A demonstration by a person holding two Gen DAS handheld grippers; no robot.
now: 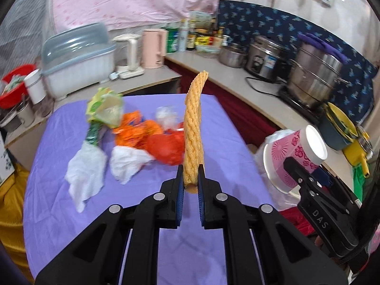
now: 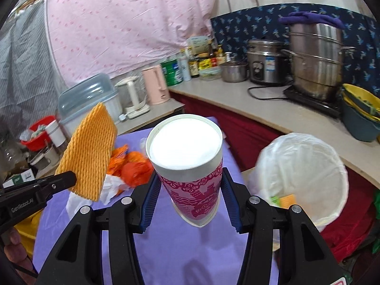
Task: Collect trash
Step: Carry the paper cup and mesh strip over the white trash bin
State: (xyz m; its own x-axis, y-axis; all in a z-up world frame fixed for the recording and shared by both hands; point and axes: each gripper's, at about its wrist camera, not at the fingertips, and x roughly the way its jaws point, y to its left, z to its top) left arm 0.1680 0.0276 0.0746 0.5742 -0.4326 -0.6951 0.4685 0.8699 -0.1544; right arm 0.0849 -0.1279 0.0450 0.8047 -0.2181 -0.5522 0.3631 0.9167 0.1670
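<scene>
With my left jaws clamped on the orange foam net sleeve and right jaws on the pink-patterned paper cup, both loads next go into the white-lined round bin just right of the cup.

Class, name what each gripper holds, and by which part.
Left gripper: foam net, by its lower end. Right gripper: paper cup, by its side walls.

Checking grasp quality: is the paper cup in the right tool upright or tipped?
Tipped. The cup lies along the right tool, its white closed base facing away from the camera and its rim toward the tool.

Orange foam net; pink-patterned cup
</scene>
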